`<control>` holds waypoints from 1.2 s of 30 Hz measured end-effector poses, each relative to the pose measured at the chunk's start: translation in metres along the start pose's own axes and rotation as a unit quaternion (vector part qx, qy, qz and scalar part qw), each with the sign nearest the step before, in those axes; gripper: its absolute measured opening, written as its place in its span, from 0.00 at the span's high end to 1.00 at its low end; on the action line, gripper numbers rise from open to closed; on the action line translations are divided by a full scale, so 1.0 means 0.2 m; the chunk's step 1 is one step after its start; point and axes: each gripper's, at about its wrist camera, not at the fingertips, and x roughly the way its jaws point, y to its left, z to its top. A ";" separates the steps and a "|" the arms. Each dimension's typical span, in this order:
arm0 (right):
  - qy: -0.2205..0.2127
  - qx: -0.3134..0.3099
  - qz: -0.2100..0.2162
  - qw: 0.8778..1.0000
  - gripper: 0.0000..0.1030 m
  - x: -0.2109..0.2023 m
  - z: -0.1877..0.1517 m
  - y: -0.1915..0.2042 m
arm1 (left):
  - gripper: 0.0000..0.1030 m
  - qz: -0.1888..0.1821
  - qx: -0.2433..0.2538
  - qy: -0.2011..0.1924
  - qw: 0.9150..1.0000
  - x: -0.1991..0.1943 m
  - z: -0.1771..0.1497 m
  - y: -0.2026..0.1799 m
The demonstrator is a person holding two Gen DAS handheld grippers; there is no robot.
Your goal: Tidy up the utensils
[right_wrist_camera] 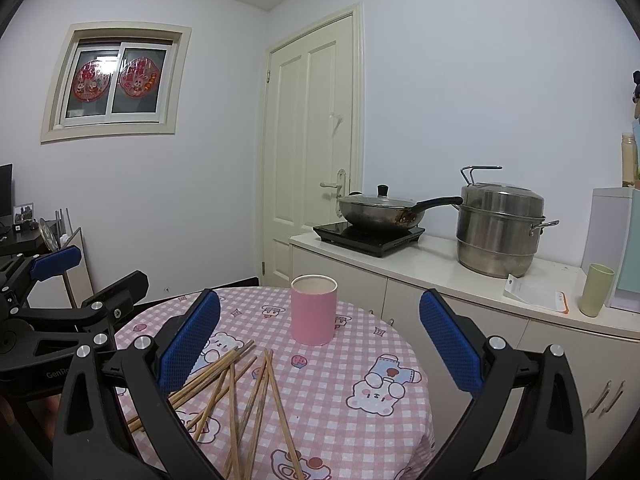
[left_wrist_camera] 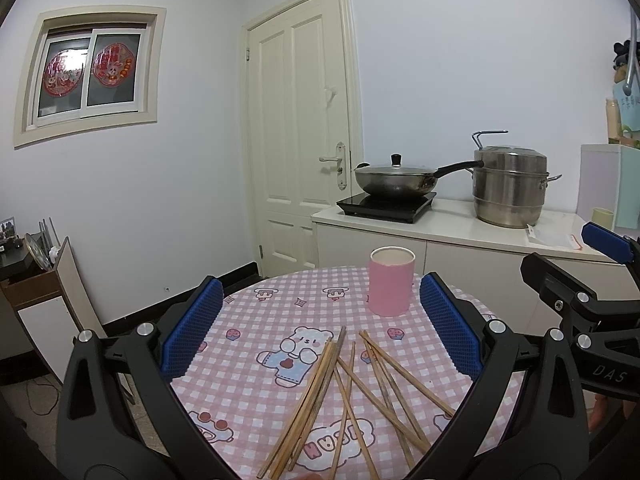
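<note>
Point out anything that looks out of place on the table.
The chopsticks lie loose on the tablecloth, crossing each other in a scattered heap, none in the pink holder standing upright behind them. Nothing looks spilled or broken.

holder [left_wrist_camera: 391,287]: pink | chopsticks [left_wrist_camera: 348,392]: tan wood | tablecloth [left_wrist_camera: 248,384]: pink-white check, bear prints | finger pads [left_wrist_camera: 191,324]: blue

About ten wooden chopsticks [left_wrist_camera: 344,392] lie scattered; one pink holder cup [left_wrist_camera: 391,282], one wok [left_wrist_camera: 394,182], one steel steamer pot [left_wrist_camera: 509,188].
</note>
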 end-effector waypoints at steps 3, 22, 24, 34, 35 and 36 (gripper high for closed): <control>0.000 0.000 0.000 1.000 0.07 0.00 0.00 0.00 | 0.06 0.001 0.001 0.001 1.000 0.00 0.00 0.00; 0.017 0.003 0.006 1.000 0.07 0.05 -0.01 0.00 | 0.06 0.005 0.001 0.012 1.000 0.05 -0.01 0.00; 0.019 0.003 0.006 1.000 0.07 0.05 -0.01 0.00 | 0.06 0.005 0.001 0.015 1.000 0.06 -0.02 0.00; 0.045 0.007 0.010 0.999 0.07 0.13 -0.04 -0.01 | 0.06 0.005 0.003 0.040 0.999 0.14 -0.04 0.00; 0.047 0.007 0.011 0.999 0.07 0.14 -0.04 -0.01 | 0.06 0.006 0.003 0.042 0.999 0.15 -0.05 0.00; 0.050 0.008 0.012 0.999 0.07 0.15 -0.04 -0.01 | 0.06 0.006 0.003 0.045 0.999 0.16 -0.05 0.00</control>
